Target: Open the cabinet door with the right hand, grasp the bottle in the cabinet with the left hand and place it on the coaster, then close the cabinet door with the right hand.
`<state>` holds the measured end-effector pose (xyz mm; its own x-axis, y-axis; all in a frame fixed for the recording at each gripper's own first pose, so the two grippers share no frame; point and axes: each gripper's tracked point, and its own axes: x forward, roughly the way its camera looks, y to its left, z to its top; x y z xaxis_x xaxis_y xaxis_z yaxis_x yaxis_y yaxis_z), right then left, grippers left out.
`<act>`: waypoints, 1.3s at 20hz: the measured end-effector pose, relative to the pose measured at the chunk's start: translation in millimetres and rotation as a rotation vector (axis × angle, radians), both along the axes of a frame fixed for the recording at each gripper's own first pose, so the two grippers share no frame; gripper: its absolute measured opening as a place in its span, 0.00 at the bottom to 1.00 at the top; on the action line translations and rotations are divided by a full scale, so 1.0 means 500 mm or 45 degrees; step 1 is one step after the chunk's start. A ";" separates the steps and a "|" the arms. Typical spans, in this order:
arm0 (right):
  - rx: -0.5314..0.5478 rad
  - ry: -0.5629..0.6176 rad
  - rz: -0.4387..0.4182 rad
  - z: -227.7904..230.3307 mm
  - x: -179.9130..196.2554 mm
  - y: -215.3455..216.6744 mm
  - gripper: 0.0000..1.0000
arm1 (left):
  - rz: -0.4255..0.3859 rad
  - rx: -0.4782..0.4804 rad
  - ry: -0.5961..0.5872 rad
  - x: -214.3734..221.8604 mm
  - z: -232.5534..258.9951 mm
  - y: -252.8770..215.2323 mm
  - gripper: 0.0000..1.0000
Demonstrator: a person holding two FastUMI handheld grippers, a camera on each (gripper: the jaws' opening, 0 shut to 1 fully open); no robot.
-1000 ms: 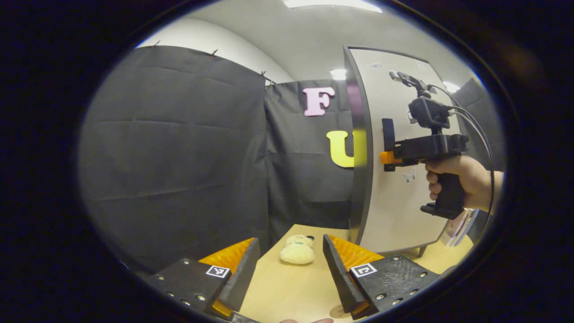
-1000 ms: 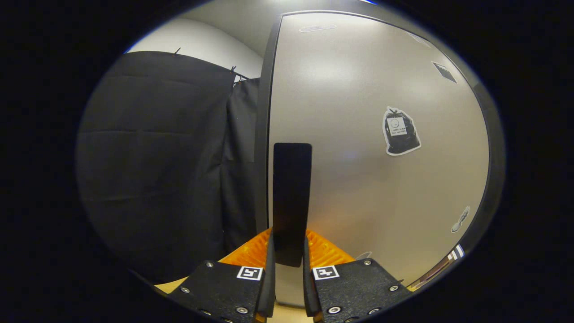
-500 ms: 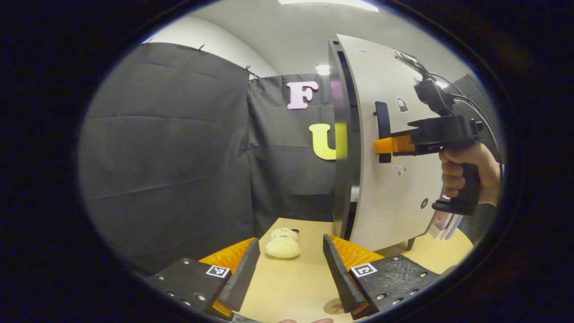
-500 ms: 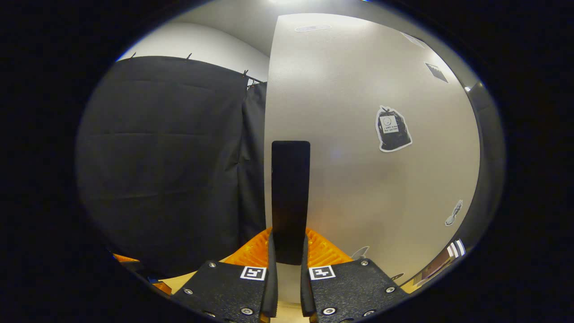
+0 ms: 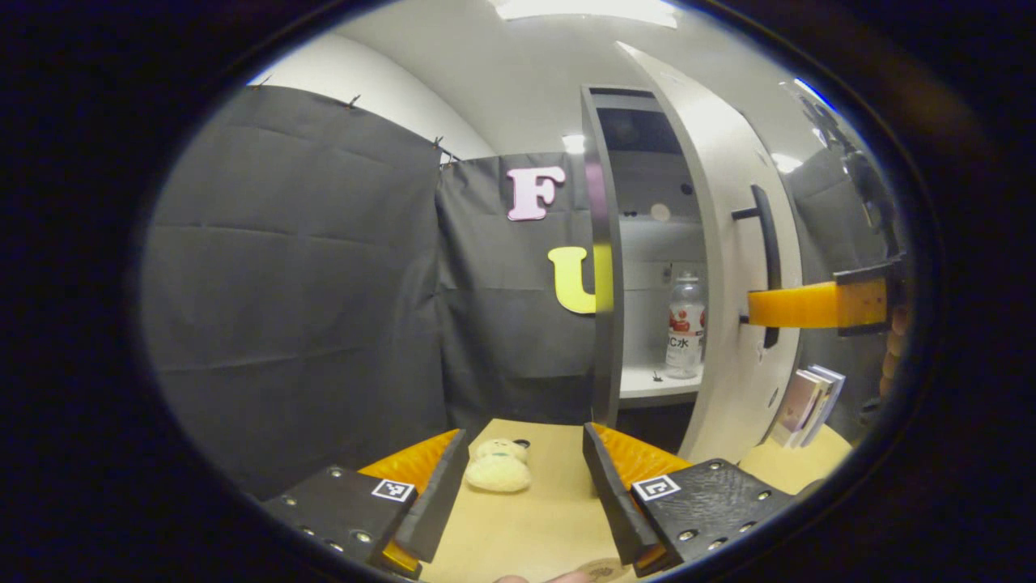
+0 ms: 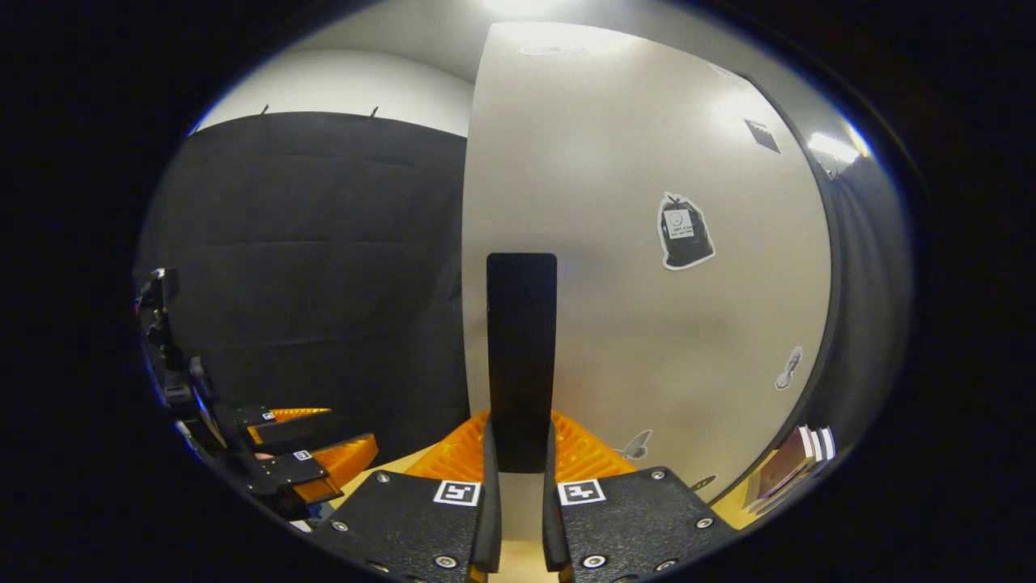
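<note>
The right tool point(image 6: 520, 486) is clamped on the black handle point(image 6: 521, 356) of the cabinet door point(image 6: 647, 324), which stands partly open. Inside, the bottle point(image 5: 685, 325) stands upright on a shelf point(image 5: 655, 382), in the gap between frame and door edge. The left tool point(image 5: 524, 502) hangs with its fingers spread and empty over the table point(image 5: 526, 526), near a plush toy point(image 5: 496, 474). Books point(image 5: 805, 397) lean beside the cabinet.

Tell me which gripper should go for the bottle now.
Left. The left gripper is open and free, facing the bottle on the shelf. The right gripper is shut on the door handle.
</note>
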<state>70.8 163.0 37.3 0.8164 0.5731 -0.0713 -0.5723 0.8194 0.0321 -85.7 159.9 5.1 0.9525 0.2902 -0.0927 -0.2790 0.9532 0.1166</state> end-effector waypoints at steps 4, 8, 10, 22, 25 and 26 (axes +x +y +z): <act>-0.028 -0.006 -0.049 -0.001 -0.013 -0.034 0.20 | -0.086 0.045 0.020 -0.049 0.058 -0.103 0.77; 0.008 0.026 -0.023 0.001 -0.048 -0.067 0.20 | -0.104 0.168 0.072 -0.056 0.085 -0.196 0.82; 0.024 0.048 -0.026 0.000 -0.057 -0.088 0.20 | -0.137 0.165 0.041 -0.056 0.097 -0.254 0.82; 0.028 0.016 -0.274 0.013 -0.137 -0.213 0.19 | -0.200 0.121 0.010 -0.048 0.085 -0.410 0.87; 0.056 -0.002 -0.366 0.012 -0.177 -0.253 0.18 | -0.191 0.130 -0.003 -0.007 0.085 -0.418 0.87; 0.081 0.007 -0.397 0.011 -0.193 -0.262 0.18 | -0.200 0.129 -0.001 0.012 0.082 -0.425 0.87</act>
